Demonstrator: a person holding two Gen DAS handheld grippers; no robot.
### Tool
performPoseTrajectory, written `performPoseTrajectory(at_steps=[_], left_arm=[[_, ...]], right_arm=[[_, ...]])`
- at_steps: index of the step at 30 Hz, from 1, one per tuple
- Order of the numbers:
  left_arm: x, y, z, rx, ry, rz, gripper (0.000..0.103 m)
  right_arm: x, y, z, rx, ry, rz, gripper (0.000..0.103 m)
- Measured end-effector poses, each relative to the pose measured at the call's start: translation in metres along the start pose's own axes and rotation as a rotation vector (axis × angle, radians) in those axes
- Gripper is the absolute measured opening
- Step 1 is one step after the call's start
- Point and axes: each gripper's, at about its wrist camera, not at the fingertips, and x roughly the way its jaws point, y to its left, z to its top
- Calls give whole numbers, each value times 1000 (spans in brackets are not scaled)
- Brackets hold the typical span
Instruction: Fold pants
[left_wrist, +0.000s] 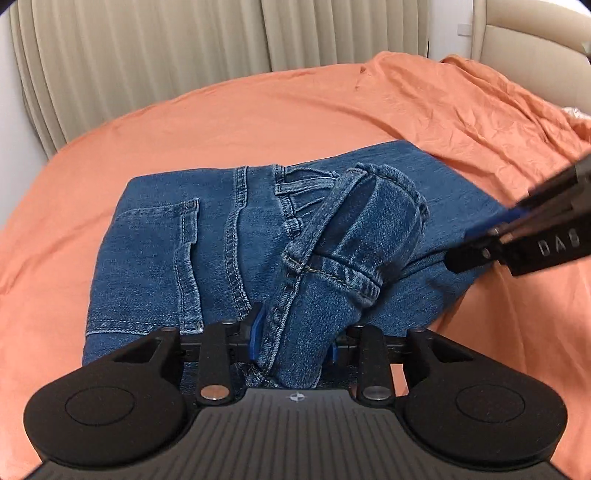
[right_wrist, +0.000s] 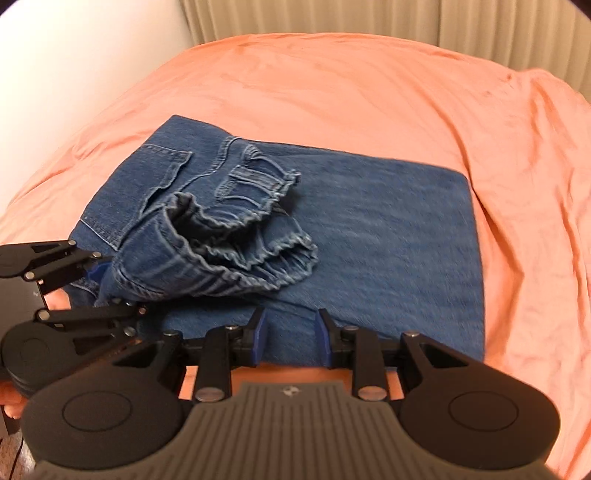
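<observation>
light: soft, even indoor | shadows: faint | right view motion-blurred | edges: fisheye-bent, dark corners

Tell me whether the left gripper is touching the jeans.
Touching. The left wrist view shows the left gripper with its blue pads pressed against both sides of a bunched fold of the jeans, which passes between them with no gap.

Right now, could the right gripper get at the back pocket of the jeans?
Probably not directly: the right gripper grips the near edge of the jeans, and the bunched hems held by the left gripper lie between it and the back pocket.
</observation>
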Motion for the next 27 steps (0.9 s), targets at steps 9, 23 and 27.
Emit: performPoseTrajectory(at_steps=[9,23,27], left_arm=[[-13,15,14,-119,49,-123,64],[-34,95,30,-295,35,-250,75],[-23,112,34,-283,50,-167,75]], right_arm=[[-16,-18,-10,85,-54,51,43],[-16,-13,23,212,-113,173,49],[3,-17,43,286,-132,229,46]])
